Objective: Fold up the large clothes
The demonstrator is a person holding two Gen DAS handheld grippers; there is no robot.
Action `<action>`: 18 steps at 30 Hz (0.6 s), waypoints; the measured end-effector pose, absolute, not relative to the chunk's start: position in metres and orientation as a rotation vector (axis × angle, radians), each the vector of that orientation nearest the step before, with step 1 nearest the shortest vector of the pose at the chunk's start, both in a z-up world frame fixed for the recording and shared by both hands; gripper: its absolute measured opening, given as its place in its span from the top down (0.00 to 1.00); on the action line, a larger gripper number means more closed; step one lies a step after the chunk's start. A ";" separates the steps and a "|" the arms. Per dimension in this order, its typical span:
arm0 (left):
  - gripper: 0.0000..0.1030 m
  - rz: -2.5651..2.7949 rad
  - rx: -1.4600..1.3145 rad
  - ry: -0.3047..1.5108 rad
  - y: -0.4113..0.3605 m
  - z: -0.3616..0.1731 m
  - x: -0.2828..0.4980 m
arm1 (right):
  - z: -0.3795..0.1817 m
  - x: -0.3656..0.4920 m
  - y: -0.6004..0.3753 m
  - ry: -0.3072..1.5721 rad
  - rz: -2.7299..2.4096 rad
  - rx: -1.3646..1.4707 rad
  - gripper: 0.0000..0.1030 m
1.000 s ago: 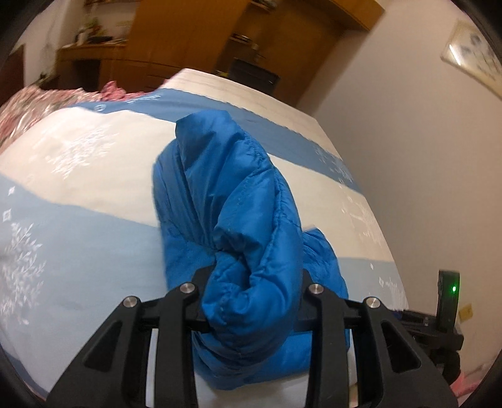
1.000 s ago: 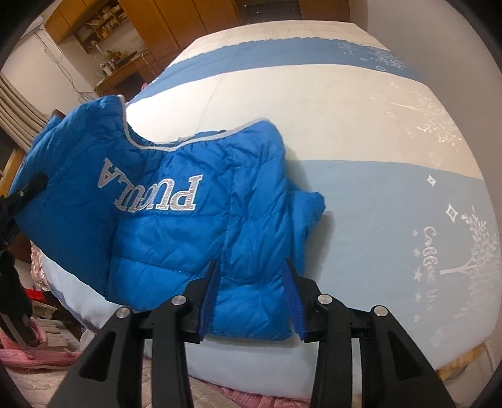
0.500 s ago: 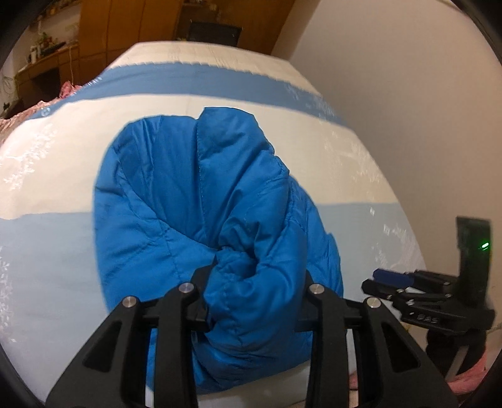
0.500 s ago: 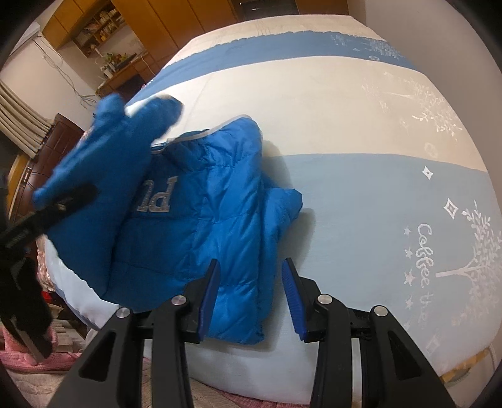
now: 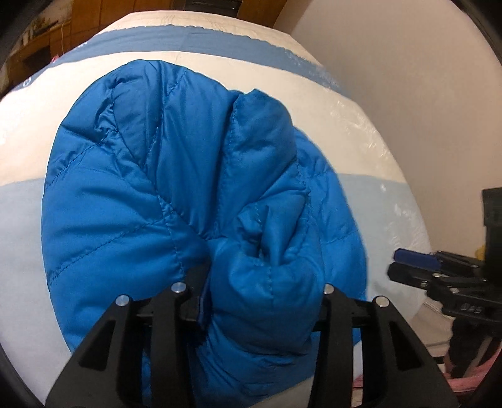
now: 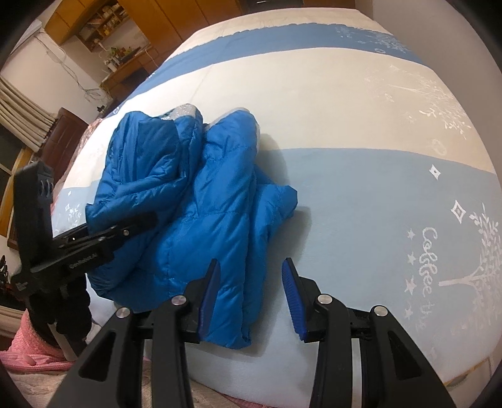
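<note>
- The blue puffer jacket lay bunched on the bed, on the near left part of the striped cover, across the line where the cream band met the pale blue band
- The left claw was clenched on a thick wad of the jacket; the padded fabric bulged out between its jaws and hid the pads
- In the right wrist view the left claw came in from the left with its tips buried in the jacket's left-hand folds
- The right claw stood released, jaws spread, at the near edge of the bed; its left blue pad sat against the jacket's near hem, while the right blue pad was over bare pale blue cover
- In the left wrist view the right claw showed at the right, just beside the bed's edge and apart from the jacket
- White tree and star prints and the word "Coffee" ran along the pale blue band to the right of the jacket
- Wooden cabinets stood beyond the far end of the bed, and a plain wall ran along its side
</note>
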State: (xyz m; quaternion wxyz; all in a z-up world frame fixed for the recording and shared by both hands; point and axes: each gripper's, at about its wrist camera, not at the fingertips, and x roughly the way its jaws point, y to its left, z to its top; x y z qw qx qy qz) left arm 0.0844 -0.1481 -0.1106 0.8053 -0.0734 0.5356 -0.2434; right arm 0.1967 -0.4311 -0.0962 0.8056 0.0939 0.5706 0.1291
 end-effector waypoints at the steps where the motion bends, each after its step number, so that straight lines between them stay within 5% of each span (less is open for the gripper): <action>1: 0.56 -0.538 -0.187 1.144 -0.142 -0.106 0.084 | -0.094 0.198 -0.430 1.215 0.281 0.196 0.60; 5: 0.35 -0.659 -0.268 1.147 -0.129 -0.089 0.073 | -0.083 0.209 -0.424 1.191 0.309 0.181 0.60; 12: 0.32 -0.654 -0.360 1.064 -0.074 -0.040 0.064 | -0.058 0.235 -0.405 1.156 0.403 0.198 0.47; 18: 0.36 -0.314 -0.283 1.088 -0.025 -0.048 0.098 | -0.052 0.266 -0.370 1.169 0.491 0.218 0.34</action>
